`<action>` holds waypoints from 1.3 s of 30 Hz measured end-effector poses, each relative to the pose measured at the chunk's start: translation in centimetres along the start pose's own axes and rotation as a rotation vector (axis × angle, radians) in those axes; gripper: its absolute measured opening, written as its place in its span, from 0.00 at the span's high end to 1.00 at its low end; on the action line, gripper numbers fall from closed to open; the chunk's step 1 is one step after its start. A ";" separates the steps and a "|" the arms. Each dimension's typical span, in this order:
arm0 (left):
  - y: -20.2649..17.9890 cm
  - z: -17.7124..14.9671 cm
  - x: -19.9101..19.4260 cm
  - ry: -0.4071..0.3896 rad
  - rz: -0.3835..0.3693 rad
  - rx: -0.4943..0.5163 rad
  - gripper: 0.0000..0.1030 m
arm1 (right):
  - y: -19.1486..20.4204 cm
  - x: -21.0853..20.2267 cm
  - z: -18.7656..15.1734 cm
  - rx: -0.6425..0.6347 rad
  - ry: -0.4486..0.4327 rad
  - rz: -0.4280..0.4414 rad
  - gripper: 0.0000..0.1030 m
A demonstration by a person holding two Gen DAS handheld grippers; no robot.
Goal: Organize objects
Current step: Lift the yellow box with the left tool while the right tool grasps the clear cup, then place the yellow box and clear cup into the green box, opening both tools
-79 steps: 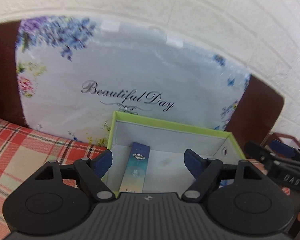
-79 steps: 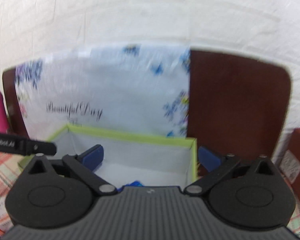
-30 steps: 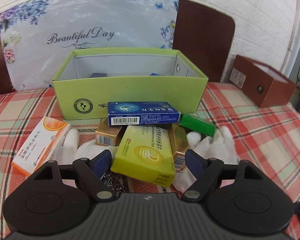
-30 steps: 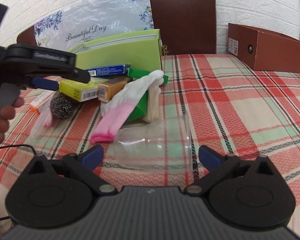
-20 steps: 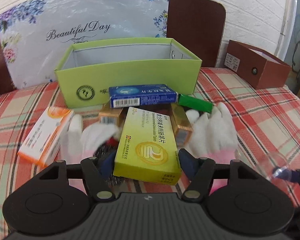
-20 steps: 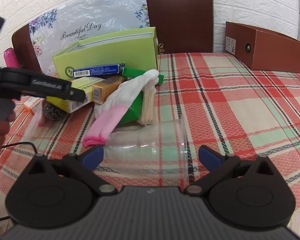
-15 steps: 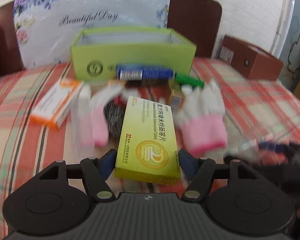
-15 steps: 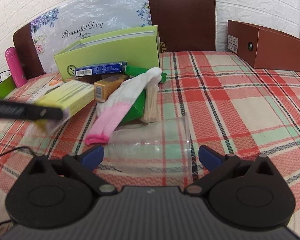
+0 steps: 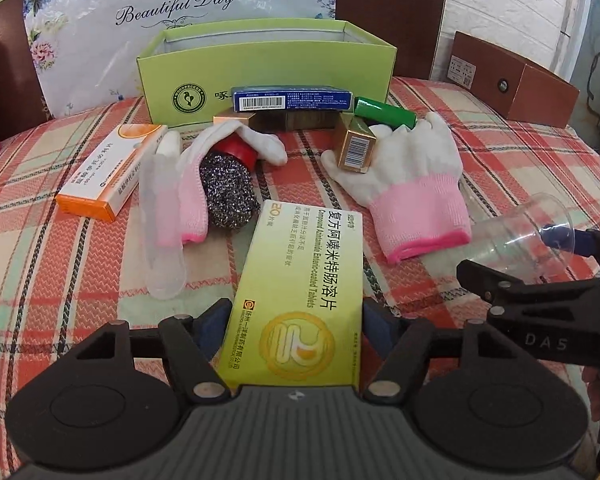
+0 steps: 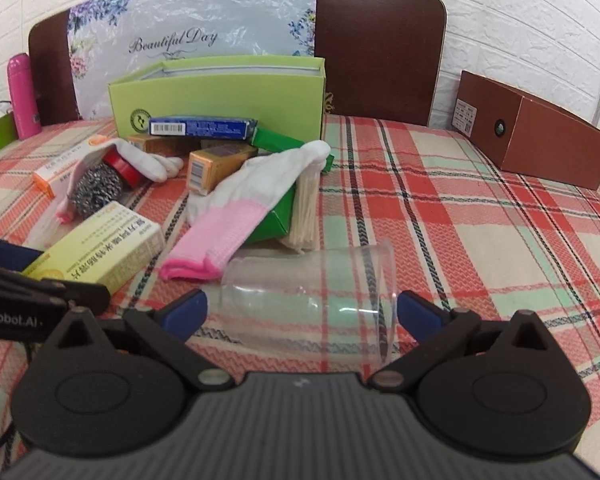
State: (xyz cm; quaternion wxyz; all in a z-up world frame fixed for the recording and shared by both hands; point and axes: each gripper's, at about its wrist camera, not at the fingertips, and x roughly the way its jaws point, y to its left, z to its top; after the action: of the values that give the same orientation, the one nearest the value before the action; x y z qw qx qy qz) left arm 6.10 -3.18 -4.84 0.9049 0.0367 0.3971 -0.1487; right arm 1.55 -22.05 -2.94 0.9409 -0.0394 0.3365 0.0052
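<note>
- The left gripper [image 9: 294,318] pinches the near end of a flat yellow-green cardboard medicine box [image 9: 300,300]; one blue pad presses on each long side of it, and the box points forward, away from the jaws.
- The right gripper [image 10: 302,312] has its jaws spread wide, one on each side of a clear plastic cup [image 10: 308,300] that lies on its side on the red plaid tablecloth [image 10: 460,220]; whether the pads touch the cup cannot be told.
- Just ahead of the left jaws, to the left, a grey steel wool scouring ball [image 9: 230,196] rests against a white knit glove with a pink cuff [image 9: 192,184].
- Ahead to the right of the left jaws, a second white glove with pink cuff [image 9: 416,184] lies flat, and a small gold carton [image 9: 356,146] leans on it.
- Further to the left of the left jaws lies a white and orange medicine box [image 9: 112,168].
- Far ahead of both grippers stands an open light green cardboard box [image 9: 268,72]; a blue carton [image 9: 292,98] lies in front of its wall, on top of other small cartons.
- Far to the right of the right jaws stands a brown cardboard box [image 10: 540,132].
</note>
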 end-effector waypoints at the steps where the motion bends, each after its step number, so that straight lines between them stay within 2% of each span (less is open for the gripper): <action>1: 0.1 -0.1 0.0 -0.002 -0.005 -0.003 0.30 | -0.1 0.1 0.0 -0.004 0.001 -0.008 0.00; 5: 0.0 0.1 0.3 -0.002 -0.004 -0.015 0.26 | 0.0 0.2 0.2 -0.003 -0.008 -0.029 0.00; 11: -1.2 0.3 1.1 -0.008 0.036 0.044 0.22 | 0.2 0.6 -0.1 -0.021 -0.012 -0.068 0.00; 13: -1.1 0.2 1.2 -0.011 0.035 0.042 0.21 | 0.1 0.8 -0.1 -0.019 -0.016 -0.087 0.05; 15: -1.1 0.2 1.2 -0.012 0.030 0.038 0.21 | -0.1 1.1 -0.1 -0.017 -0.014 -0.094 0.19; 16: -1.0 0.2 1.1 -0.013 0.026 0.034 0.21 | -0.3 1.2 -0.2 -0.011 -0.013 -0.083 0.24; 19: -0.8 0.3 1.0 -0.019 0.024 0.032 0.30 | -0.6 1.0 -0.4 -0.002 -0.027 -0.063 0.25; 23: -0.5 0.4 0.6 -0.016 0.008 0.018 0.31 | -0.7 0.4 -0.5 -0.003 -0.048 -0.034 0.25; 26: -0.2 0.5 -0.3 -0.021 -0.037 -0.011 0.32 | -0.8 -0.8 -0.3 -0.005 -0.079 -0.020 0.25; 33: 0.5 2.0 -4.9 -0.137 -0.100 -0.028 0.32 | -0.9 -4.3 1.7 -0.036 -0.193 0.007 0.25; 39: 2.3 5.9 -7.8 -0.295 -0.091 -0.063 0.32 | -0.4 -4.6 5.6 -0.089 -0.299 0.049 0.25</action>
State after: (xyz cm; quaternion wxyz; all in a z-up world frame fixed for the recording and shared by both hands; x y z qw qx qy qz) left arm 5.91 -0.24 4.76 0.9464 -0.0321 0.2654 -0.1810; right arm 1.59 -21.90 4.33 0.9773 -0.0714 0.1932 0.0489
